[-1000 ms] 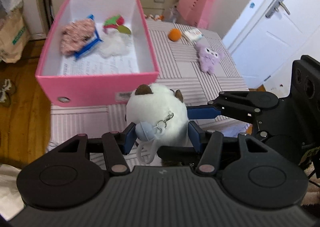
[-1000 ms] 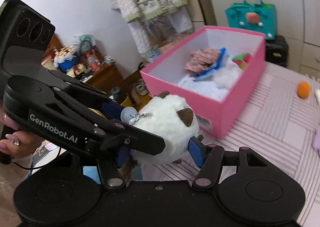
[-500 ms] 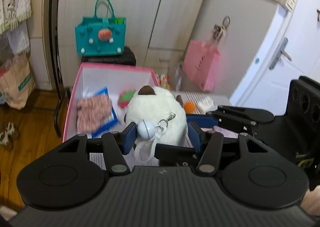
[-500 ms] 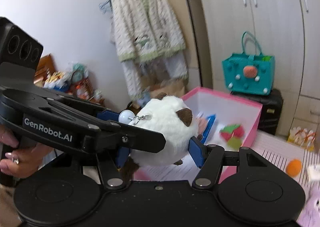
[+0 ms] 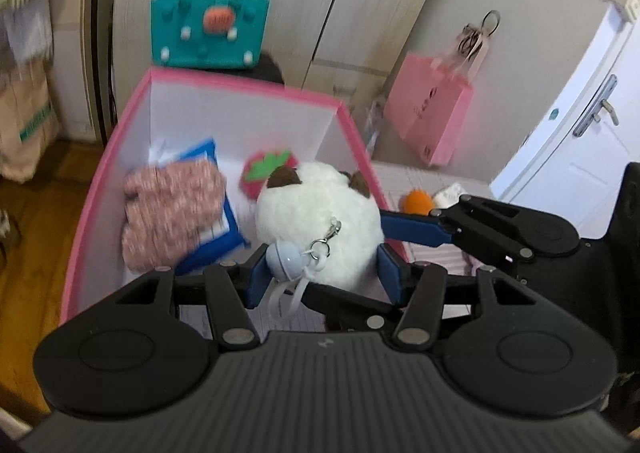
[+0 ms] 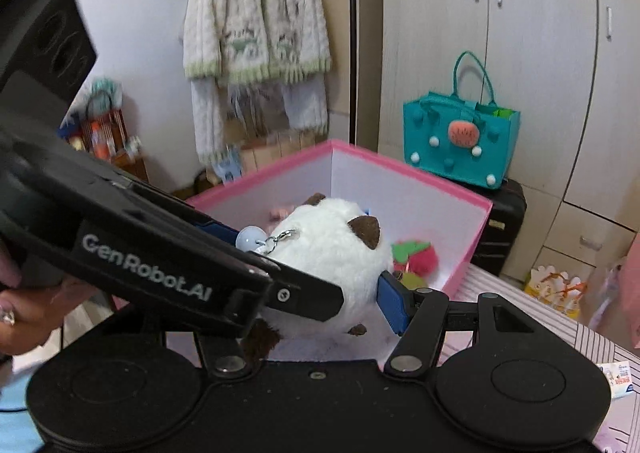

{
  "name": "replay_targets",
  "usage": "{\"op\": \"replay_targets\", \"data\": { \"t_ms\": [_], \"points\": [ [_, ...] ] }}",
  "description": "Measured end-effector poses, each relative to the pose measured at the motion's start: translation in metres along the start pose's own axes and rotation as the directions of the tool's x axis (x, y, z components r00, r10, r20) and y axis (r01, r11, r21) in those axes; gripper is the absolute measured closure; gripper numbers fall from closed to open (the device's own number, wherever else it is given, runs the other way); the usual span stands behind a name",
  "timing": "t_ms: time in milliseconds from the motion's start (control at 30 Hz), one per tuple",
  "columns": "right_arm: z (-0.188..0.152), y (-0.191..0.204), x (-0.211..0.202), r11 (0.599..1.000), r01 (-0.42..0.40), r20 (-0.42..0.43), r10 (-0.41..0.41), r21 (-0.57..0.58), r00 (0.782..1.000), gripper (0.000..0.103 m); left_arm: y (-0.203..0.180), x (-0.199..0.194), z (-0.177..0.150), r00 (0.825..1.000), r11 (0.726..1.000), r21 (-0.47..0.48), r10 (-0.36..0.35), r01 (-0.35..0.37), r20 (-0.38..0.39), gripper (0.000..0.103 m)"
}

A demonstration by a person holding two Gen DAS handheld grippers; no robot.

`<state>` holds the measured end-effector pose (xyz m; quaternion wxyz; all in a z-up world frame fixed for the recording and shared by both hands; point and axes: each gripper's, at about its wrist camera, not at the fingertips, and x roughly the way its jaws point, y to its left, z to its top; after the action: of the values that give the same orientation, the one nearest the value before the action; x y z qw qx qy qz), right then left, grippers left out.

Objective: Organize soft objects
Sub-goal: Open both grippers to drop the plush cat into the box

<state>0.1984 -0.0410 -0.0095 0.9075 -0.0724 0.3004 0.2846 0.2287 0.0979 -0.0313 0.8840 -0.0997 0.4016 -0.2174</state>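
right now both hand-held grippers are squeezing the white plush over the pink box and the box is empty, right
Not quite: the pink box is not empty. The left wrist view shows a pink knitted piece, a blue item and a strawberry plush inside. Both hand-held grippers do squeeze the white plush over it.

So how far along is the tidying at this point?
Done: a pink knitted piece, a blue pouch and a strawberry plush lie in the pink box. In hand: both the left gripper and right gripper clamp the white plush over the box. Left: an orange ball remains on the table outside it.
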Motion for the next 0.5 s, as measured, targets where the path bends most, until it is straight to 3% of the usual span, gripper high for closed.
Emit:
{"op": "replay_targets", "data": {
  "t_ms": [100, 200, 500],
  "points": [
    [-0.004, -0.001, 0.006, 1.000, -0.003, -0.047, 0.003, 0.010, 0.999, 0.036, 0.009, 0.008, -0.004, 0.999, 0.999, -0.041, -0.016, 0.014, -0.044, 0.049],
    [-0.006, -0.002, 0.005, 1.000, 0.020, -0.052, -0.020, 0.008, 0.998, 0.035, 0.011, 0.007, -0.006, 0.999, 0.997, -0.076, -0.020, 0.017, -0.041, 0.044],
    [-0.014, -0.010, -0.033, 0.998, -0.020, 0.017, 0.019, 0.060, 1.000, 0.034, -0.012, -0.042, -0.018, 0.994, 0.997, 0.028, 0.063, -0.065, 0.085, 0.040]
  ]
}}
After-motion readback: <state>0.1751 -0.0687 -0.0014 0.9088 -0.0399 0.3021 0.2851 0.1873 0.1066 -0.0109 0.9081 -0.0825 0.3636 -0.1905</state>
